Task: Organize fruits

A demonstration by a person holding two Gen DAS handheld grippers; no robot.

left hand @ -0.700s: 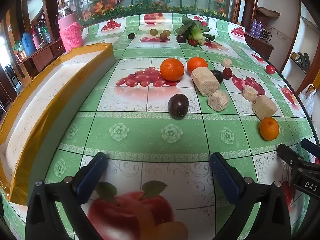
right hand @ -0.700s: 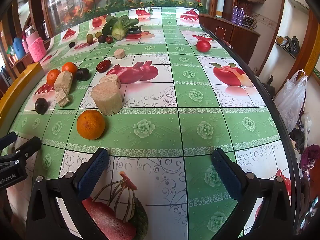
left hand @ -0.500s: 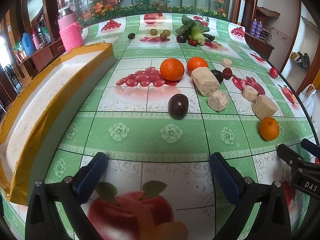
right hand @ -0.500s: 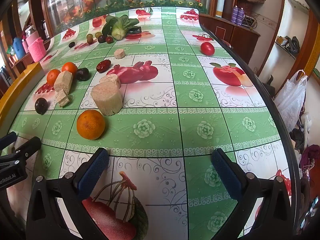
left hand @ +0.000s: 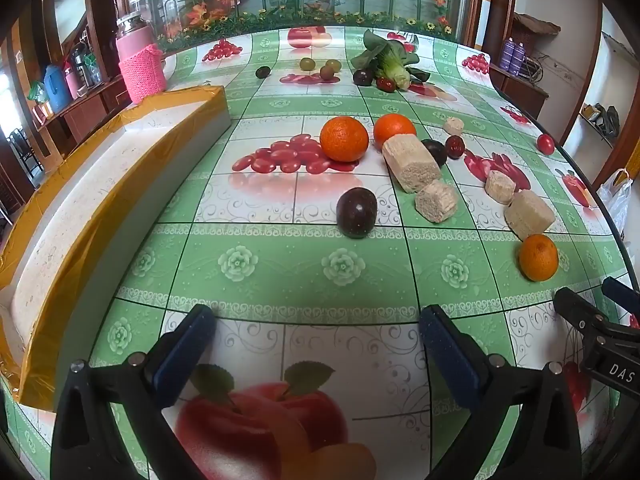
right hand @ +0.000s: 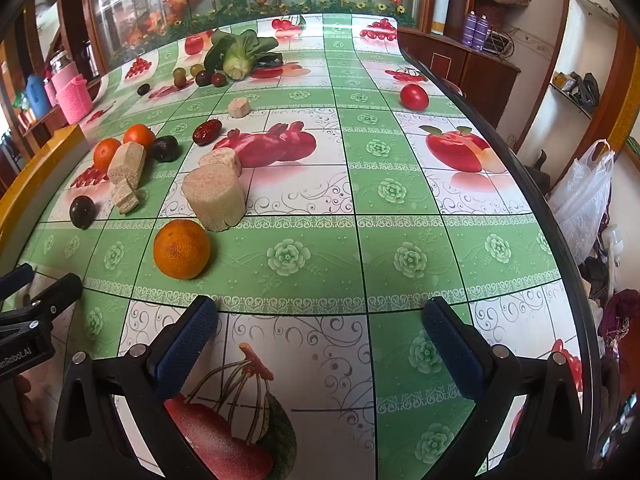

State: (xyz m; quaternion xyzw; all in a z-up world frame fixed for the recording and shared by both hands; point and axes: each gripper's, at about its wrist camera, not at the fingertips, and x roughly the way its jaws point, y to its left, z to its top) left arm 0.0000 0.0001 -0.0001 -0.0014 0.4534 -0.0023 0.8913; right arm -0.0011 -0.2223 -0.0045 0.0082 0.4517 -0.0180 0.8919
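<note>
The nearest orange (right hand: 182, 249) lies loose on the tablecloth (right hand: 400, 216) just ahead-left of the empty, wide-spread right gripper (right hand: 320, 330); likely firm, round, prone to roll; pinch across its middle; left gripper (left hand: 316, 338) equally wide, empty

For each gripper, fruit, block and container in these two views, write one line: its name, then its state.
left gripper: open, empty, above the tablecloth.
right gripper: open, empty.
nearest orange: resting loose on the table.
dark plum: resting alone, untouched.
largest beige block: standing on end.
long beige block: lying on its side.
red tomato: resting near the table edge.
yellow-edged tray: nothing seen in it.
</note>
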